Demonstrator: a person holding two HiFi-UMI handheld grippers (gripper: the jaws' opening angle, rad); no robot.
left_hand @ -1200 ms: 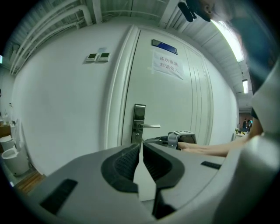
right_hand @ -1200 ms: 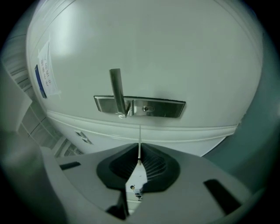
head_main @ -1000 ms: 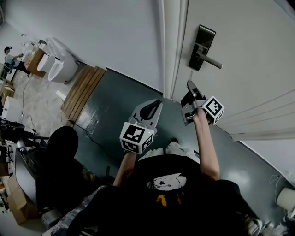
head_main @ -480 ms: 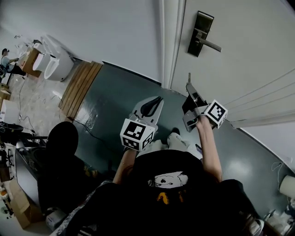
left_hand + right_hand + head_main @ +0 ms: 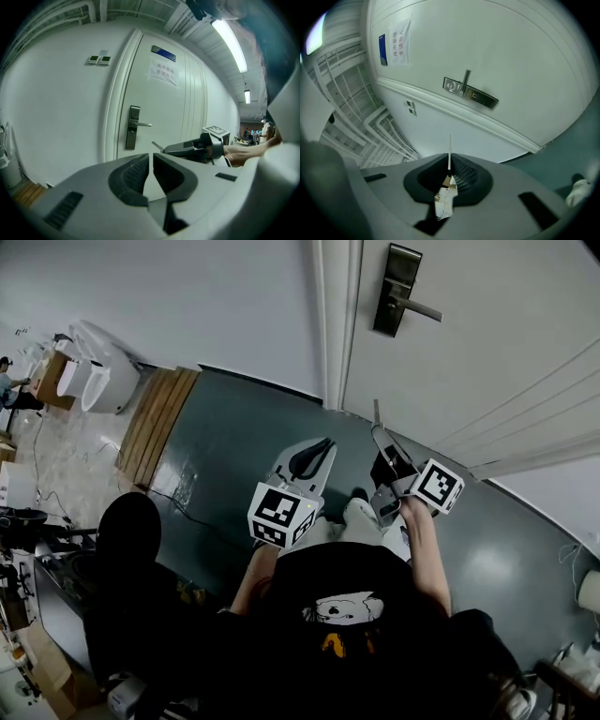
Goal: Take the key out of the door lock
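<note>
The lock (image 5: 398, 287) is a dark metal plate with a lever handle on the white door (image 5: 487, 343). My right gripper (image 5: 380, 434) is shut on the key (image 5: 376, 413), whose thin blade sticks out past the jaws toward the door, well short of the lock. In the right gripper view the key (image 5: 449, 154) stands edge-on between the pads, with a pale tag behind it, and the lock (image 5: 471, 93) lies far ahead. My left gripper (image 5: 322, 446) hangs to the left, shut on nothing. Its view shows the lock (image 5: 133, 127) and the right gripper (image 5: 187, 149).
A door frame (image 5: 336, 324) and a white wall (image 5: 187, 296) flank the door. The floor (image 5: 234, 437) is dark green, with wooden boards (image 5: 159, 423) and white fixtures (image 5: 98, 376) at the left. A dark round seat (image 5: 128, 526) stands beside me. A paper notice (image 5: 163, 72) hangs on the door.
Both grippers have drawn back from the door, the right one further. The key stays in the right jaws, and the lock now sits farther from its tip.
</note>
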